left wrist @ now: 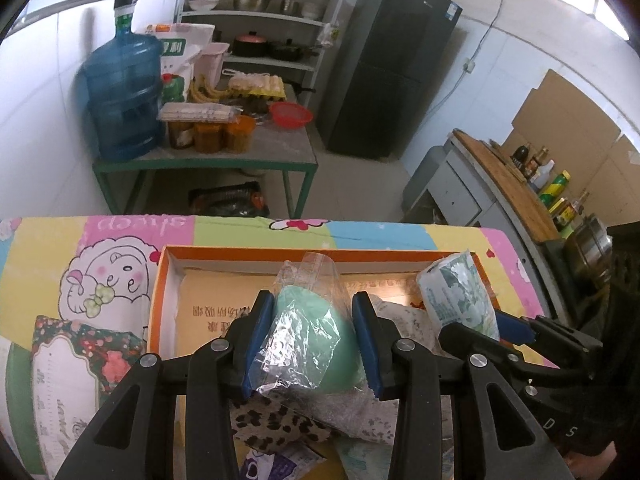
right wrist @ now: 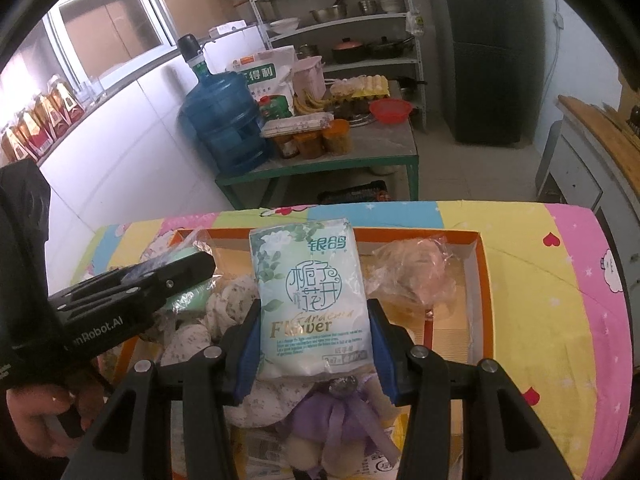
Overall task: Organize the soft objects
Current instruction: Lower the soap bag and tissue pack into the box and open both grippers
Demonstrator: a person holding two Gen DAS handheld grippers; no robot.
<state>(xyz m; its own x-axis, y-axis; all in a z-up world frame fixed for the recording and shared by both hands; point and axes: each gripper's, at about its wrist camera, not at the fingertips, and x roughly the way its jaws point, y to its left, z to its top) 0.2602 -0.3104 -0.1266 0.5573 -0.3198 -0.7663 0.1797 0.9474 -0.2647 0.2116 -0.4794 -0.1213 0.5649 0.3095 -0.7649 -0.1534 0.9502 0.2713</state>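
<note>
**Both jaws loaded over box**

Left gripper (left wrist: 314, 344) clamps green item (left wrist: 340, 344) in crinkled plastic; contents unclear. Right gripper (right wrist: 312, 346) clamps tissue pack (right wrist: 310, 300). Both angled down over orange box (right wrist: 484, 280); purple toy (right wrist: 340, 420) partly hidden below.

Black grippers (left wrist: 314, 340) with blue pads (right wrist: 250, 354) (silver screws), black sleeve (right wrist: 20, 240).
</note>
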